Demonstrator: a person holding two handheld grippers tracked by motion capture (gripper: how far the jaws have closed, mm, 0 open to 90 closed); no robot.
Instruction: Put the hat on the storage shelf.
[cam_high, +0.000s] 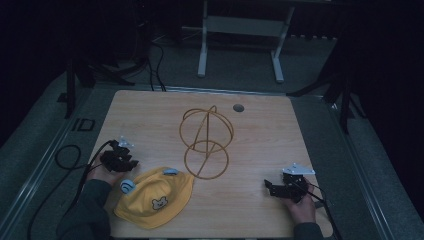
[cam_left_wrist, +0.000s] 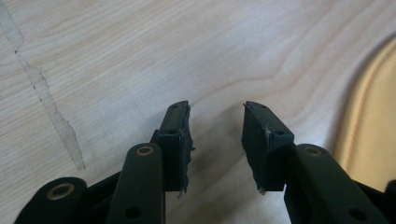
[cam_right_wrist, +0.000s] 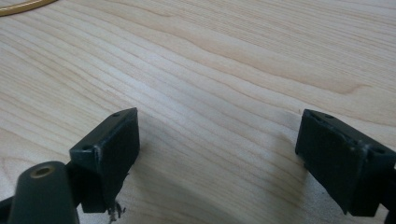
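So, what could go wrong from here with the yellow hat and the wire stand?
The hat is soft, so the left gripper, open beside it, may pinch only a fold and let it sag or slip. The wire stand looks light and stands free; a push from the hat could tip or slide it. The right gripper is open, far from both.

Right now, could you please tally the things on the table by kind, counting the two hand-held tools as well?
Yellow hat: 1
Wire hat stand: 1
Hand-held tools: 2, the left tool and the right tool, both open and holding nothing
Total: 4
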